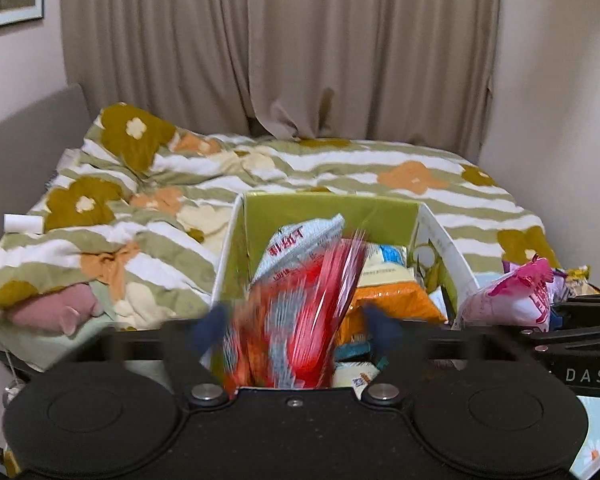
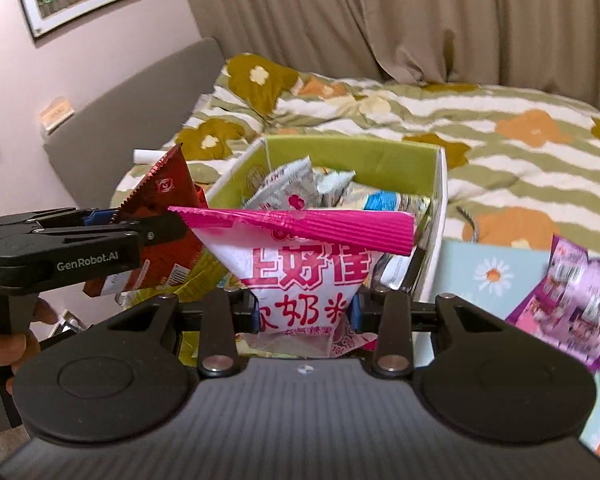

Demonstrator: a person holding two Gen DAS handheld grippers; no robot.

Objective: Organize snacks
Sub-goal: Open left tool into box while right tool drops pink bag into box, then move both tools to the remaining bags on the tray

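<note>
A green-lined white cardboard box (image 1: 332,216) (image 2: 352,152) holding several snack packets stands at the edge of a bed. My left gripper (image 1: 298,324) (image 2: 112,218) hovers at the box's near left side with its blue pads wide apart. A blurred red snack bag (image 1: 296,312) (image 2: 160,208) stands upright between them, and the pads do not seem to press on it. My right gripper (image 2: 306,312) is shut on the lower part of a pink-and-white snack bag (image 2: 304,272) (image 1: 512,300), held upright just in front of the box.
A purple snack packet (image 2: 572,300) lies on a light blue daisy-print surface (image 2: 492,276) right of the box. Behind is a rumpled flowered duvet (image 1: 340,168), a pink plush toy (image 1: 56,312), a grey headboard (image 2: 132,104) and beige curtains. A hand (image 2: 4,348) holds the left gripper's handle.
</note>
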